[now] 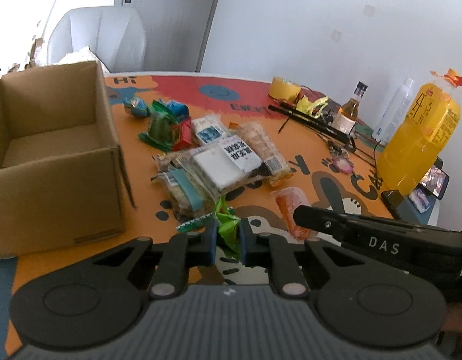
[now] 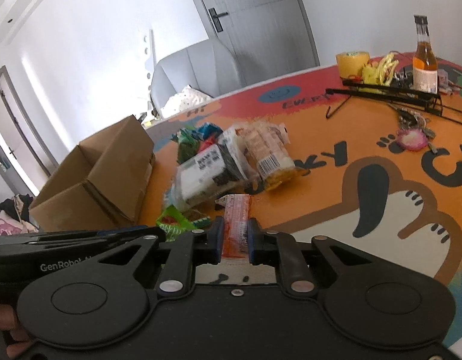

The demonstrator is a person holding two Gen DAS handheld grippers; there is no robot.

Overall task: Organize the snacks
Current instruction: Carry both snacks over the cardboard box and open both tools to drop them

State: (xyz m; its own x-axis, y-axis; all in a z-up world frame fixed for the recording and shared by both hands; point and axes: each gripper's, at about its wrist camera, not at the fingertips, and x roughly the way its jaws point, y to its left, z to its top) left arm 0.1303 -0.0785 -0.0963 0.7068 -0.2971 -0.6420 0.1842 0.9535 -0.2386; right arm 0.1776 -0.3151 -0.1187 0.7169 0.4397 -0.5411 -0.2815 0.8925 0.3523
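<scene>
My left gripper (image 1: pixel 228 237) is shut on a green snack packet (image 1: pixel 226 228), whose crumpled wrapper sticks out between the blue pads. My right gripper (image 2: pixel 235 237) is shut on an orange snack packet (image 2: pixel 237 213); the same orange snack packet (image 1: pixel 291 207) and the right gripper's finger show at the right of the left wrist view. A pile of wrapped snacks (image 1: pixel 213 156) lies on the orange table mat just beyond both grippers. An open, empty cardboard box (image 1: pixel 51 150) stands left of the pile; the cardboard box (image 2: pixel 93 180) sits at the left in the right wrist view.
A large bottle of orange drink (image 1: pixel 420 138), a small glass bottle (image 1: pixel 349 111), a roll of yellow tape (image 1: pixel 283 88), a black rack and a phone (image 1: pixel 432 180) stand at the right. A grey chair (image 1: pixel 96 36) and a door are behind the table.
</scene>
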